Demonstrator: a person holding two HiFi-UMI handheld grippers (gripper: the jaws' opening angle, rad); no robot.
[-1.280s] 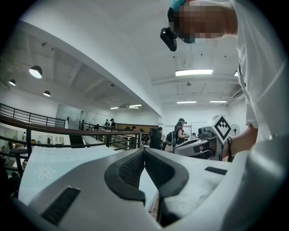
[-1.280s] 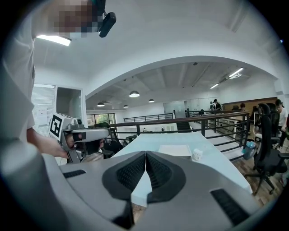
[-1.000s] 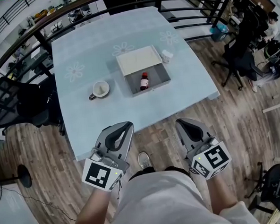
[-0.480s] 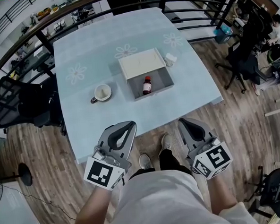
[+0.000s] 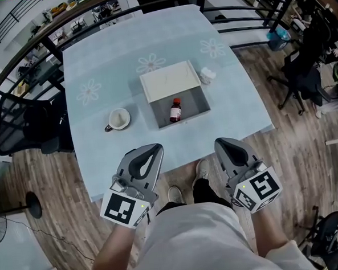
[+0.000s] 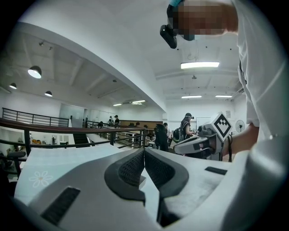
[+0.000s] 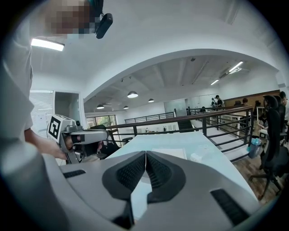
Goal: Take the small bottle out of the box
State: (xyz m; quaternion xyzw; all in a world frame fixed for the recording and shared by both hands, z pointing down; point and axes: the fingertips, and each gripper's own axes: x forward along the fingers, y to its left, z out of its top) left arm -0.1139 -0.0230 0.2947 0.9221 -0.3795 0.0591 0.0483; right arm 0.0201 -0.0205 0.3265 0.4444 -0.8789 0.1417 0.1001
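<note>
A small brown bottle [image 5: 175,110] with a red cap and white label lies in the open grey box [image 5: 200,99] on the pale blue table [image 5: 102,158]; the box's white lid [image 5: 167,81] stands back behind it. My left gripper [image 5: 156,149] and right gripper [image 5: 221,144] are both shut and empty, held side by side at the table's near edge, well short of the box. In the left gripper view the pads [image 6: 135,168] meet; the right gripper view shows its pads [image 7: 156,170] closed too, with the lid [image 7: 169,153] ahead.
A white cup [image 5: 118,119] stands left of the box, and a small white object [image 5: 207,74] sits at its right rear. Black office chairs [image 5: 20,123] flank the table; a dark railing [image 5: 253,18] runs behind it. Wooden floor lies under my feet.
Both grippers have moved forward together to the table's near edge, still shut. The table and box now sit closer and lower in the head view.
</note>
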